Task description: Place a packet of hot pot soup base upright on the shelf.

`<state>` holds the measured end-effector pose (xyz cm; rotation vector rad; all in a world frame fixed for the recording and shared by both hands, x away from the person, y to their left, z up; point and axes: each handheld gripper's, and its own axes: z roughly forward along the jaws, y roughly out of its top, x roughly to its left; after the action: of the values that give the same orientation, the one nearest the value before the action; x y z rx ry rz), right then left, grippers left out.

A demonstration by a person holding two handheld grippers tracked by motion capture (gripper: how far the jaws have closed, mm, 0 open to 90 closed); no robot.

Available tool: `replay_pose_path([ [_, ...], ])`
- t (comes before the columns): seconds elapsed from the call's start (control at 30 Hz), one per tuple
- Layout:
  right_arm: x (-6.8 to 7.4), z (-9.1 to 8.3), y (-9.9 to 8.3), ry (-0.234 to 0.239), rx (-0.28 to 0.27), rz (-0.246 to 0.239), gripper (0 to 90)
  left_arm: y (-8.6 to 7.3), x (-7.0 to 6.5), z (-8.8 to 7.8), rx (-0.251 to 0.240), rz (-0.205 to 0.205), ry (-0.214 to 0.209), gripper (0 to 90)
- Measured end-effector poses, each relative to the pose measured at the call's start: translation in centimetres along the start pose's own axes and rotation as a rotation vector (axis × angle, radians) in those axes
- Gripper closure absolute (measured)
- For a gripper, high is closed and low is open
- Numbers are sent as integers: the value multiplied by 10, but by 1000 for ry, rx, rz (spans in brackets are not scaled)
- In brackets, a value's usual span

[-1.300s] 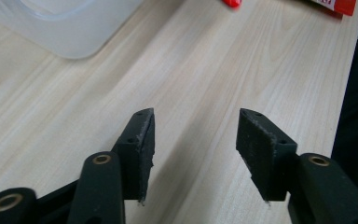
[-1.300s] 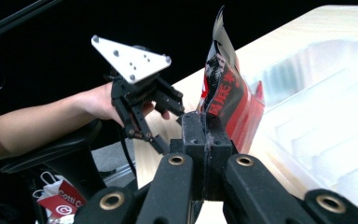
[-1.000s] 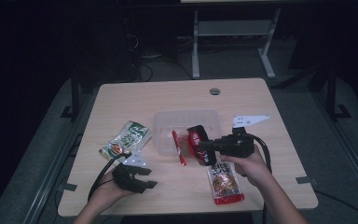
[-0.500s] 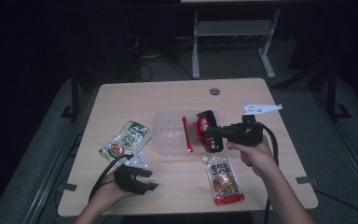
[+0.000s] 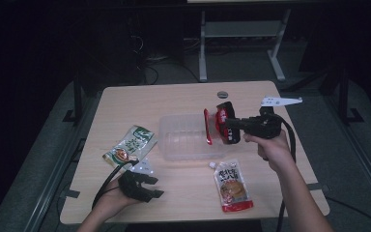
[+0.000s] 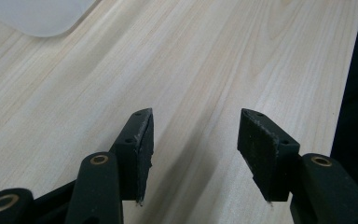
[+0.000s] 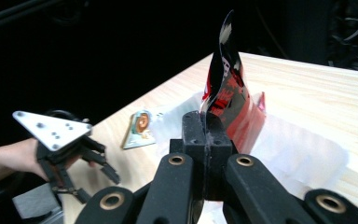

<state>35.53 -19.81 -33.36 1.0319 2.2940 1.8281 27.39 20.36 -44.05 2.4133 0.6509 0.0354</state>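
A pale wooden table [image 5: 183,99] is seen from above, with a clear rectangular plastic tub [image 5: 186,137] at its middle. Over the tub's right end a red and black glossy foil pouch [image 5: 221,124] is held clear of the table, clamped by its edge in the right gripper [image 5: 232,129]. The right gripper view shows that pouch [image 7: 226,88] standing on edge, its long axis rising from the clenched jaws; white lettering on it cannot be read. A green and white snack packet [image 5: 130,145] lies left of the tub, a red spouted sauce pouch [image 5: 232,186] in front. The left gripper [image 5: 147,186] rests near the front edge; in its own view the jaws are parted over bare wood.
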Motion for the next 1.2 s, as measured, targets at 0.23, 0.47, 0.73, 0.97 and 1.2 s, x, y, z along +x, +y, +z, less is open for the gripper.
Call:
replay_pose_path([
  [0.23, -6, -8, 0, -45, -2, 5, 900, 0, 1, 0, 13, 7, -4, 454],
  [0.47, -11, -13, -3, -88, 13, 10, 900, -1, 1, 1, 20, 12, -5, 454],
  [0.73, -15, -10, -8, -114, 43, 20, 900, -1, 1, 1, 31, 15, -8, 454],
  [0.97, -18, -1, -13, -131, 84, 34, 899, -1, -1, 2, 23, 0, -15, 453],
  [1.2, -21, 4, -16, -142, 102, 39, 898, -1, -1, 2, 27, -7, -23, 452],
])
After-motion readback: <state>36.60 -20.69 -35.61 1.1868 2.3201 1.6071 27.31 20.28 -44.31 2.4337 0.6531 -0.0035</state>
